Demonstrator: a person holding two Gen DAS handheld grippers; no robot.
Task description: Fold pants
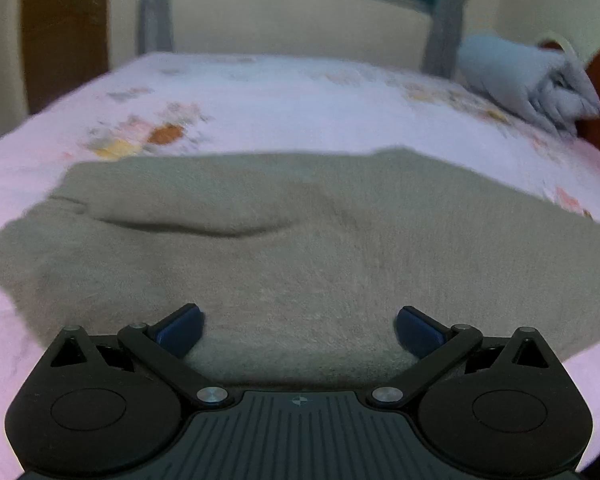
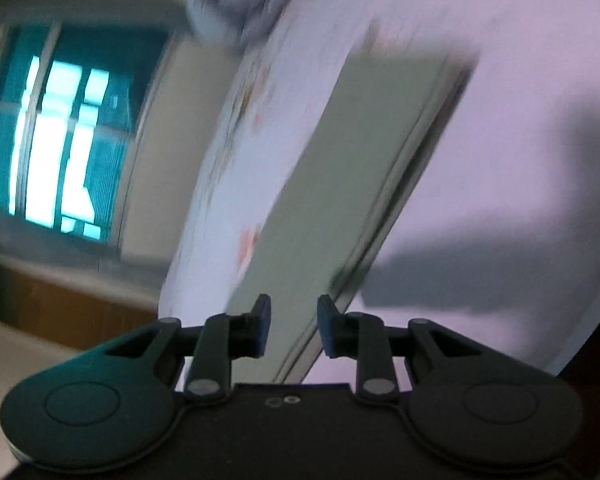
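Observation:
Grey-green pants (image 1: 300,240) lie flat on a pink bed sheet (image 1: 280,100), with a long crease running across their left half. My left gripper (image 1: 300,320) hovers over their near edge, open wide, nothing between its blue pads (image 1: 182,330). In the blurred, tilted right wrist view the pants (image 2: 360,160) show as a long folded strip with stacked edges along its right side. My right gripper (image 2: 294,320) points along that strip. Its pads (image 2: 260,326) stand a little apart with no cloth pinched between them.
A bundle of pale grey clothing (image 1: 528,80) sits at the bed's far right corner, also in the right wrist view (image 2: 236,0). Behind the bed are a wall, a window (image 2: 60,140) and a brown door (image 1: 60,40). A dark shadow (image 2: 440,276) falls on the sheet.

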